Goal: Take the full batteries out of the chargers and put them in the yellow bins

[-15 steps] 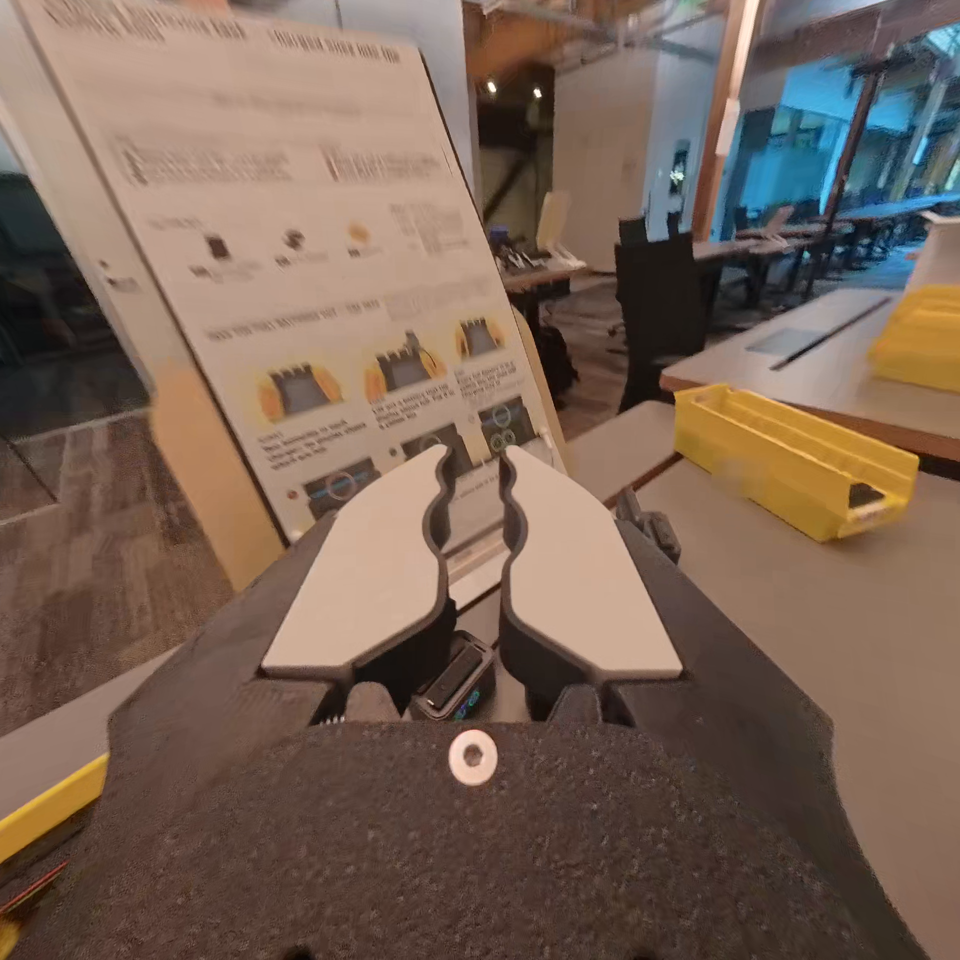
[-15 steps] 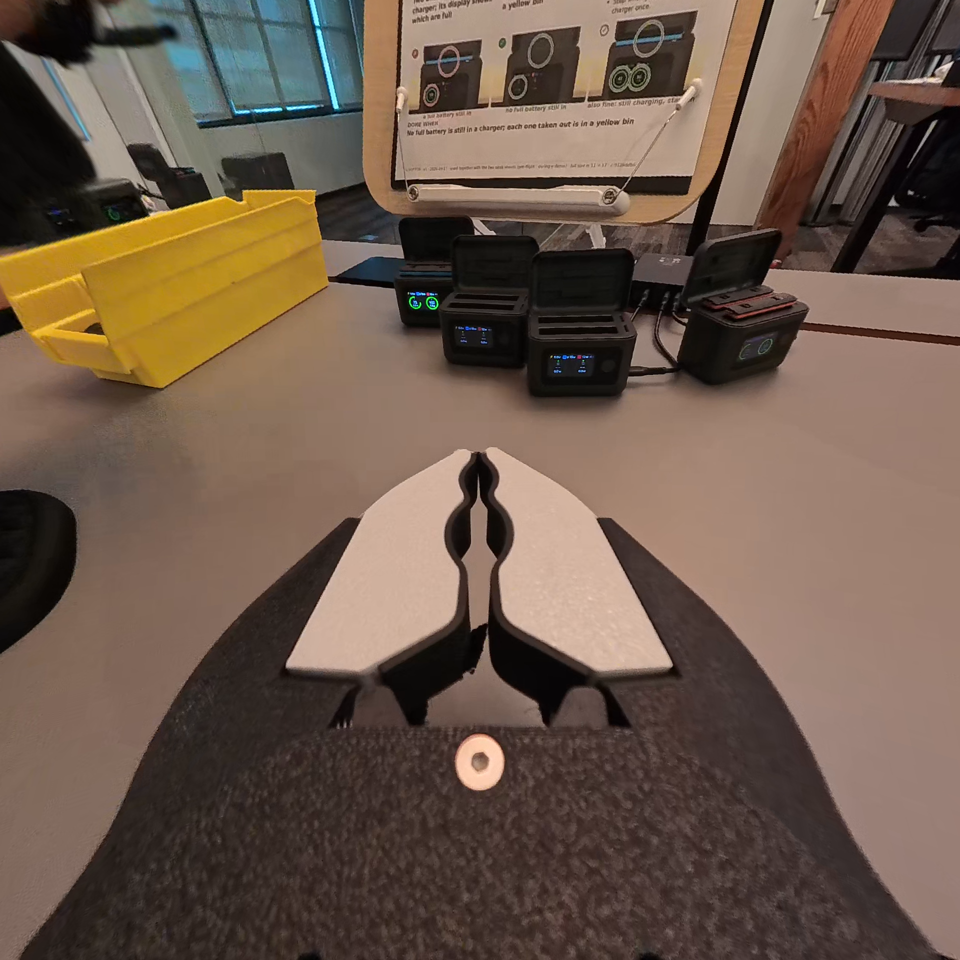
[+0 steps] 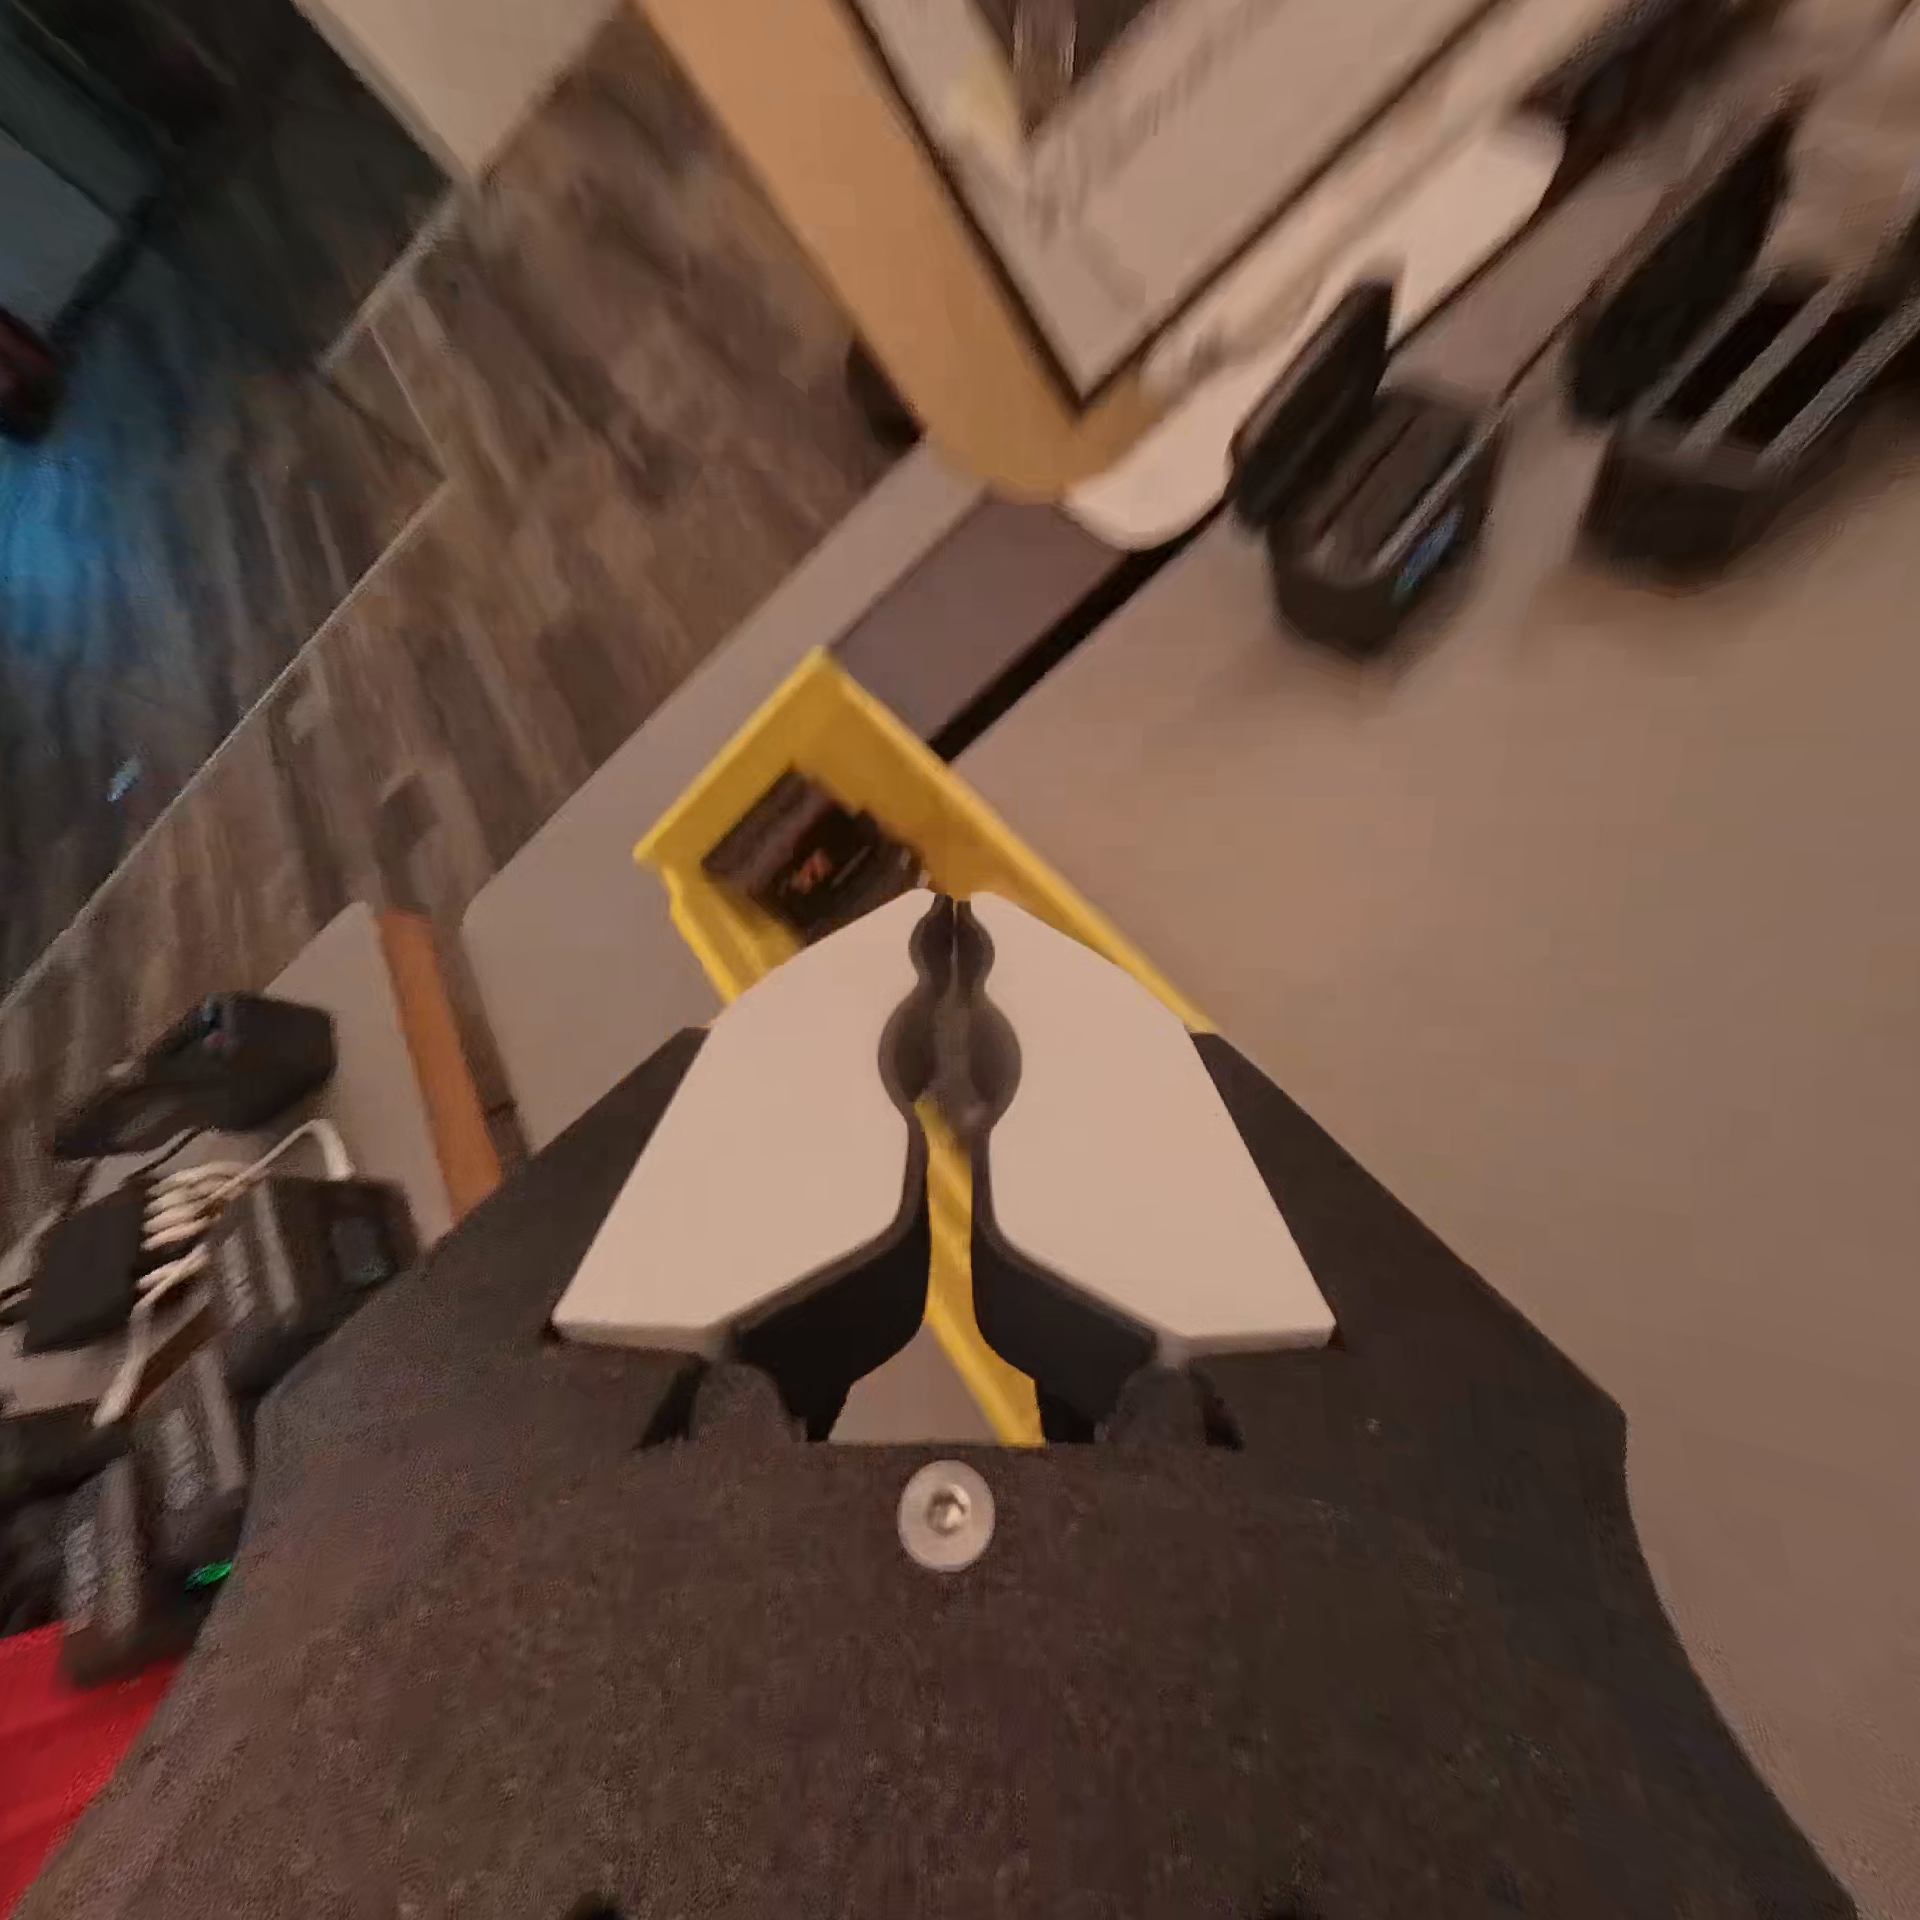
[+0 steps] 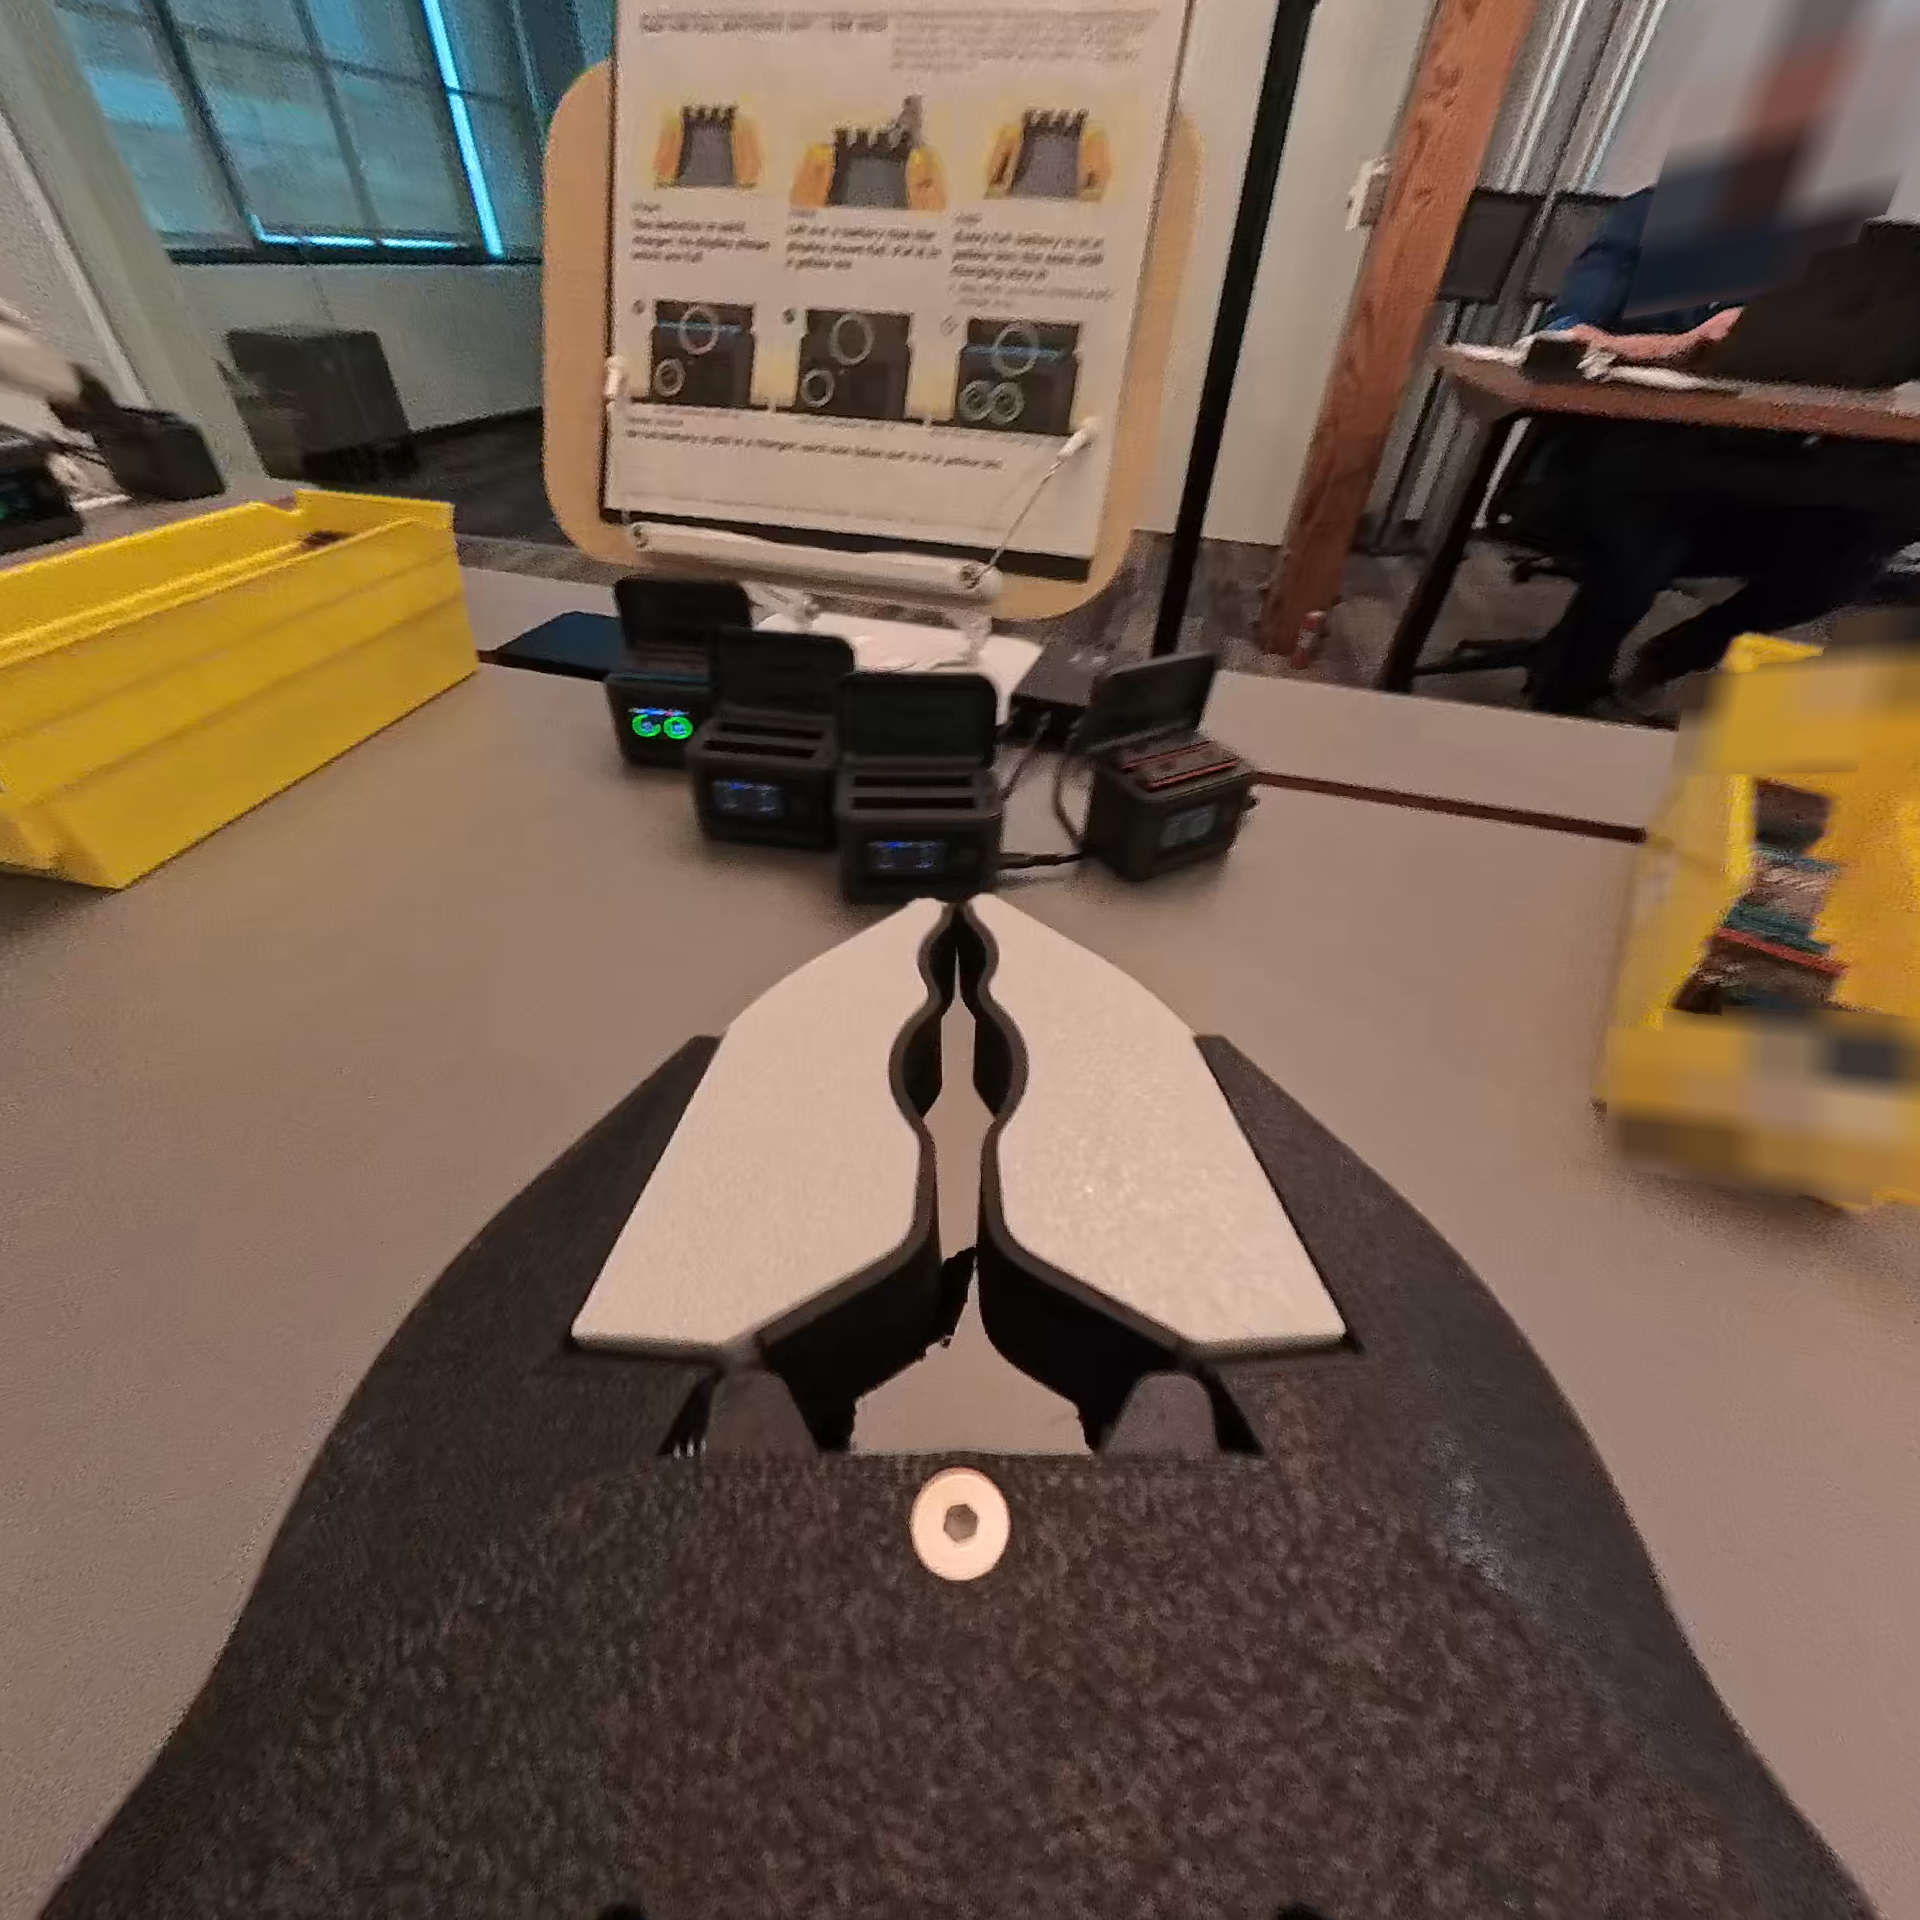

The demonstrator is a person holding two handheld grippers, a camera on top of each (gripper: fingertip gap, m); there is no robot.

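Four black chargers with open lids stand in a row on the grey table in the right wrist view. The far left charger [image 4: 655, 717] shows two green rings. Two middle chargers [image 4: 767, 774] [image 4: 920, 826] show blue screens. The right charger [image 4: 1169, 805] holds red-edged batteries. My right gripper [image 4: 954, 912] is shut and empty, just short of the row. My left gripper [image 3: 951, 906] is shut and empty, tilted over a yellow bin [image 3: 831, 732] that holds black batteries [image 3: 800, 868]. This view is blurred. Two chargers [image 3: 1361, 520] [image 3: 1714, 436] show at its upper right.
A yellow bin [image 4: 229, 665] stands at the left and another yellow bin [image 4: 1766, 1091] with batteries at the right. An instruction board [image 4: 883, 291] stands behind the chargers. A person [image 4: 1714, 436] sits at a desk far right. Black gear and cables [image 3: 208, 1247] lie on a side table. Left tips to right tips: about 45 cm.
My left gripper has swung away from the board to point down over the yellow bin, and its jaws have closed. My right gripper has moved closer to the chargers and stays shut.
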